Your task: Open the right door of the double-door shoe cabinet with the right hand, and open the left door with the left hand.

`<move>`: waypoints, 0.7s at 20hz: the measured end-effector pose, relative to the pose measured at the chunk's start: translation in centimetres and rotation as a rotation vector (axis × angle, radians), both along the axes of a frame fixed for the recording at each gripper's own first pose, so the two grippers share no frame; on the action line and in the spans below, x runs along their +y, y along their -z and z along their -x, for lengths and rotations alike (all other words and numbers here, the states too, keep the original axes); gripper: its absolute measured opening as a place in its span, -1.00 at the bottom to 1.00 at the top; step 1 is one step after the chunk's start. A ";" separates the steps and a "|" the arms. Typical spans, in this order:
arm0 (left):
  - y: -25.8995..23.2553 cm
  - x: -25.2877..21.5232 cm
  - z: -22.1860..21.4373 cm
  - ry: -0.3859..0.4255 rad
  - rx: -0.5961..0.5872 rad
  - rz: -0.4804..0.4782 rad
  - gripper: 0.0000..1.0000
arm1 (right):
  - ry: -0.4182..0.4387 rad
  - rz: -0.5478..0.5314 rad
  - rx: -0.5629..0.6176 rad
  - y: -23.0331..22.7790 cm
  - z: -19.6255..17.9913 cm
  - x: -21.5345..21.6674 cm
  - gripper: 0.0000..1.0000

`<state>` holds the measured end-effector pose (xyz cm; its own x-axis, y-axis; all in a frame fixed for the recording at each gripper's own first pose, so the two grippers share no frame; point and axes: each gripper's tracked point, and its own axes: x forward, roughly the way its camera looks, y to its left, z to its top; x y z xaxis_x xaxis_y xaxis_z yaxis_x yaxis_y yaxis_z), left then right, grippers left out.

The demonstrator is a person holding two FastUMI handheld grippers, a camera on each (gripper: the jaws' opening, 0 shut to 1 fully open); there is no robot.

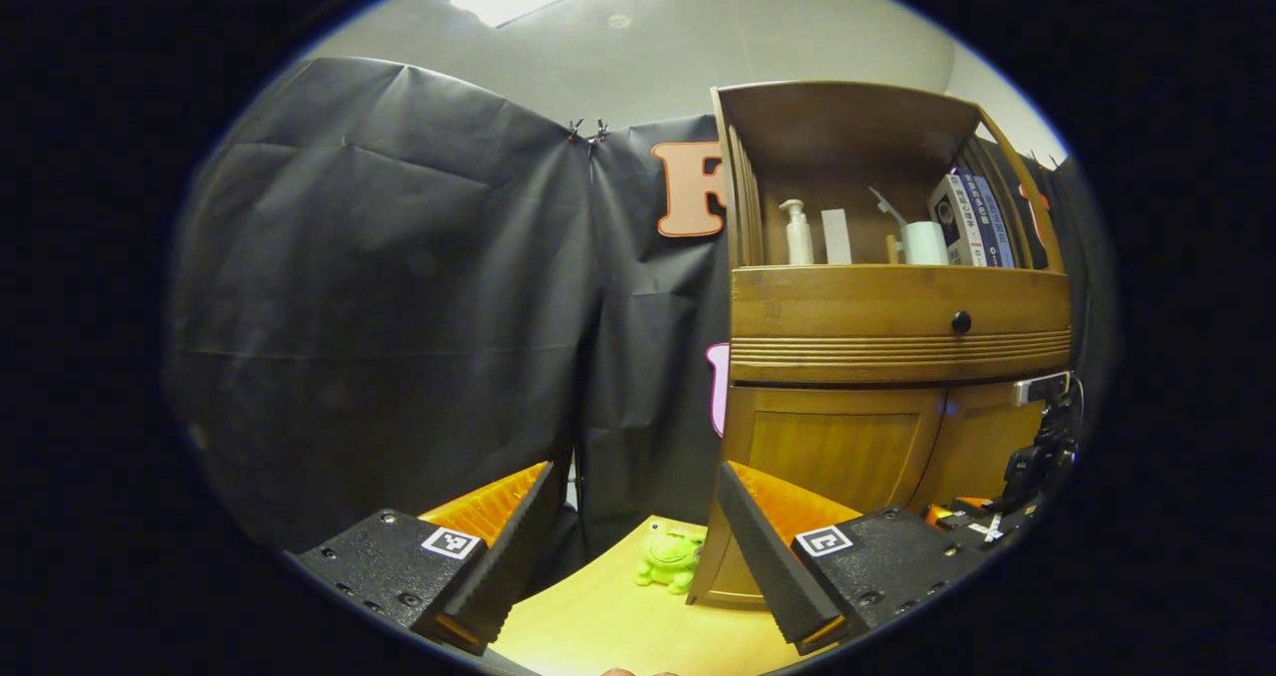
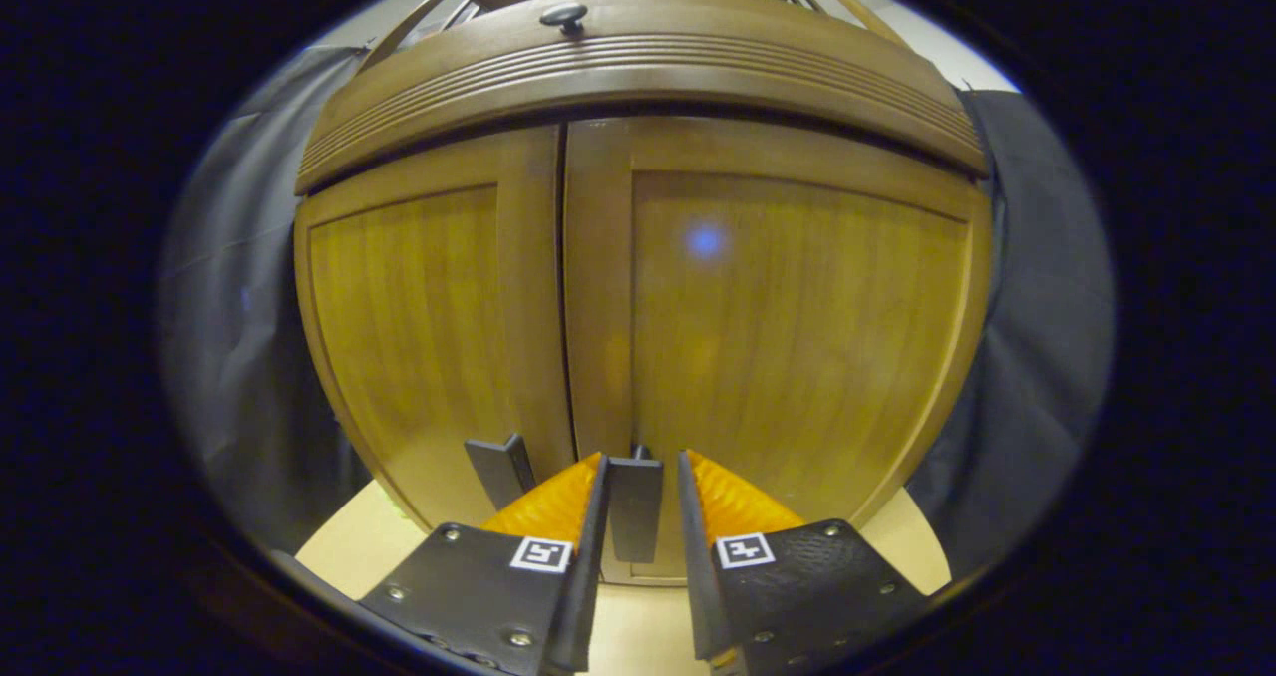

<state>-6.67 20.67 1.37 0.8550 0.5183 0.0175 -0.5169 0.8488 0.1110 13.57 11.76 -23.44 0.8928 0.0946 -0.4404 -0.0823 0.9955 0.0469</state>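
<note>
The shoe cabinet's two wooden doors, left door (image 2: 429, 327) and right door (image 2: 797, 327), stand closed in the right gripper view. Each door carries a dark handle near the centre seam. My right gripper (image 2: 640, 457) straddles the right door's handle (image 2: 635, 507), one orange finger on each side with narrow gaps showing, so it is open. The left door's handle (image 2: 503, 467) sits just to its left. In the left gripper view the cabinet (image 1: 897, 317) stands to the right, and my left gripper (image 1: 633, 566) is open, well short of it. The right gripper (image 1: 1032, 462) shows at the cabinet's lower doors.
Above the doors is a drawer with a round knob (image 1: 961, 321), and over that an open shelf with a pump bottle (image 1: 797, 232), a cup and books. A green frog toy (image 1: 670, 556) sits on the yellow table (image 1: 618, 626) by the cabinet's left corner.
</note>
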 end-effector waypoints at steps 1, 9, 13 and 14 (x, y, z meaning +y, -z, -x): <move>0.1 0.4 0.3 -0.010 0.002 0.002 0.98 | -0.002 0.012 -0.002 0.0 -0.1 0.1 -0.16; 0.8 0.9 0.3 -0.005 0.006 0.020 0.97 | 0.040 0.007 -0.007 0.2 -0.6 -0.1 -0.50; 1.1 -0.1 -0.3 0.043 0.012 0.032 0.97 | 0.077 -0.013 0.003 0.5 -0.4 -0.2 -0.43; 1.2 -0.4 -0.4 0.054 0.013 0.032 0.98 | 0.089 -0.013 0.003 0.4 -0.4 -0.4 -0.43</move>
